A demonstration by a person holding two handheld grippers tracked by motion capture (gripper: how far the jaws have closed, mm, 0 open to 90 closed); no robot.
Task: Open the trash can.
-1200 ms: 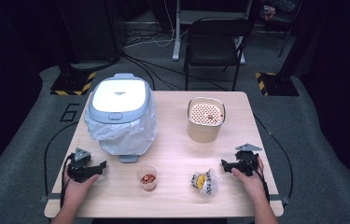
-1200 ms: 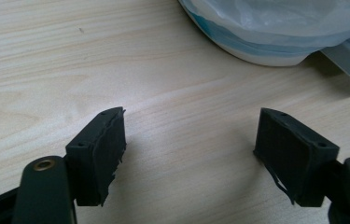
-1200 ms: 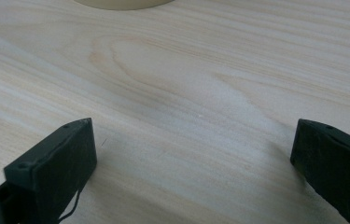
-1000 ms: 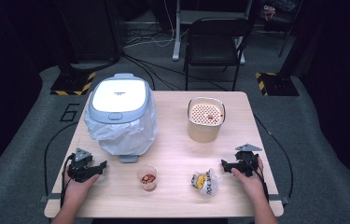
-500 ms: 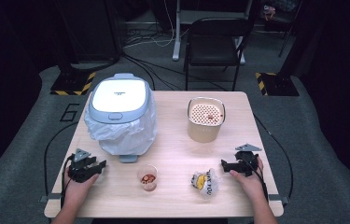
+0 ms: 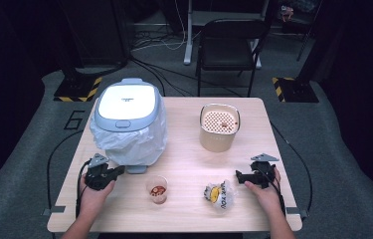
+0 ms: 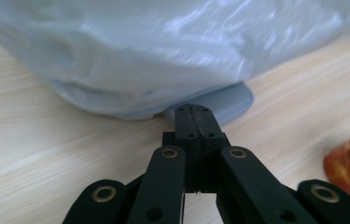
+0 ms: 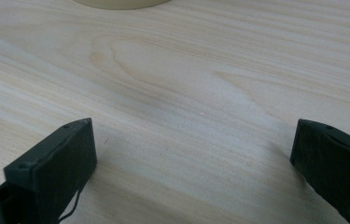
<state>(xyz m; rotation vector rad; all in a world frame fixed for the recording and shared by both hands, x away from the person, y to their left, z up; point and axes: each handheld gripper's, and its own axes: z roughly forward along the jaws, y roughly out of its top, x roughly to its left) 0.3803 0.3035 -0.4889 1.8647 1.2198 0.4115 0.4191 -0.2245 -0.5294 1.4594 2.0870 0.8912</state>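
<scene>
Two claws — left claw [image 6: 119, 170] closed | right claw [image 8: 193, 154] wide — cup [image 6: 157, 189] contents unclear

A light wooden table [image 6: 184, 164] stands on grey floor, carrying four items. At its far left sits a white-lidded bin [image 6: 127, 107] lined with a white plastic bag [image 6: 139, 142], its grey foot pedal [image 7: 224, 100] reaching toward the near edge. Across from it, far right of centre, stands a cream bucket [image 6: 218, 128] with a perforated insert. Nearer the person, a small clear cup [image 6: 157, 189] of reddish contents rests just in front of the bin, and a crumpled wrapper [image 6: 219, 194] with yellow print lies to its right, apart from the cup.
</scene>
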